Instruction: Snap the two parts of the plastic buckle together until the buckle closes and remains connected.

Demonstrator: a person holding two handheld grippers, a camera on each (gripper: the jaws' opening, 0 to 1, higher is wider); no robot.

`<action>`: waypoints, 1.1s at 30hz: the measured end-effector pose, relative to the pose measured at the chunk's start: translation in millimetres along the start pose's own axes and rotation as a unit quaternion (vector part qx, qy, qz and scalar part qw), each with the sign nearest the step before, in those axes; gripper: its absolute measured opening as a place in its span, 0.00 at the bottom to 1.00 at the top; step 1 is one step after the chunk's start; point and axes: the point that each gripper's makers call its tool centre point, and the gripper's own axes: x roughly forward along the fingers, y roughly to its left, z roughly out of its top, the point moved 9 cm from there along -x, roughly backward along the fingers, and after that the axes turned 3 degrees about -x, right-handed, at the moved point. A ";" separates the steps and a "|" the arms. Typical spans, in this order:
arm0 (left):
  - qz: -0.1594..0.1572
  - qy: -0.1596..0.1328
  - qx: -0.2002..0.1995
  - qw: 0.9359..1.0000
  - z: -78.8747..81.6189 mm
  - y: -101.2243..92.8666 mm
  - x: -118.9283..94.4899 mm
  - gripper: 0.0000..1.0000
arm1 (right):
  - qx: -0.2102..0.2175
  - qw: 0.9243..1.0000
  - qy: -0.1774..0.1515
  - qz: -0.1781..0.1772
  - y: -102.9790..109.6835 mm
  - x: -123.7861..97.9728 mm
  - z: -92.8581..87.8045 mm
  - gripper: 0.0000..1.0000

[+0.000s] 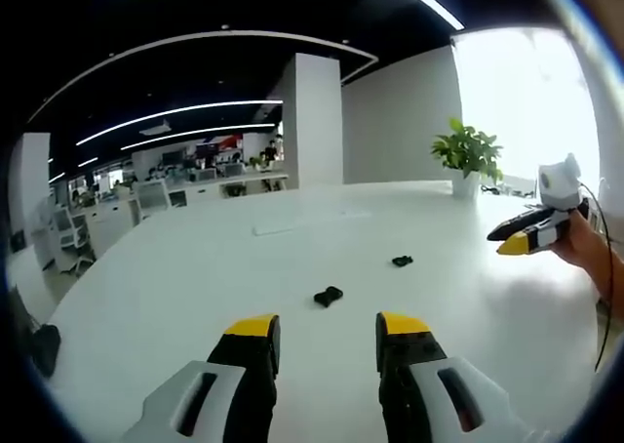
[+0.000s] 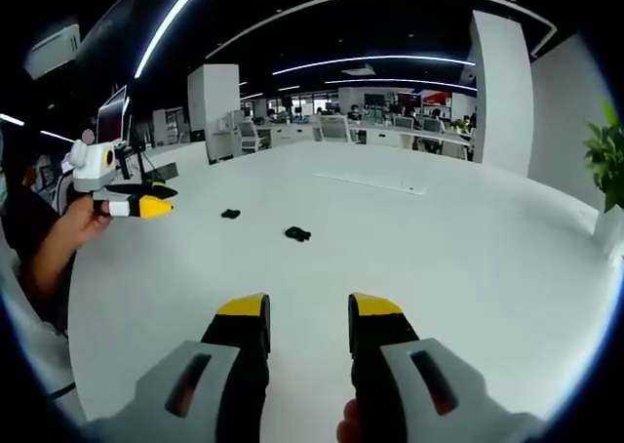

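Two small black buckle parts lie apart on the white table (image 1: 195, 297). In the left gripper view one part (image 1: 329, 296) lies just ahead of my left gripper (image 1: 327, 328), and the other part (image 1: 402, 261) lies farther off to the right. My left gripper is open with nothing between its jaws. The right gripper (image 1: 507, 241) hangs over the table's right side in a hand (image 1: 588, 253). In the right gripper view my right gripper (image 2: 308, 308) is open and empty, well short of both parts (image 2: 297, 233) (image 2: 230, 214). The left gripper (image 2: 164, 200) hovers at the left.
A potted plant (image 1: 468, 154) stands at the table's far right edge. A flat white sheet (image 2: 375, 182) lies on the far part of the table (image 2: 468, 267). Office desks and chairs (image 1: 117, 209) fill the background, and a pillar (image 1: 317, 121) rises behind.
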 end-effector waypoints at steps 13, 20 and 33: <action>-0.008 0.007 0.003 1.000 -0.7 -1.5 6.8 0.40 | 0.009 1.000 0.000 0.010 -1.0 5.5 -1.4 0.32; -0.017 0.013 0.014 1.000 1.4 -1.7 12.3 0.40 | 0.006 1.000 0.007 0.016 -6.7 8.2 2.5 0.32; -0.016 0.011 0.011 1.000 5.8 2.8 14.4 0.40 | 0.001 1.000 0.004 0.025 -12.2 18.6 10.6 0.32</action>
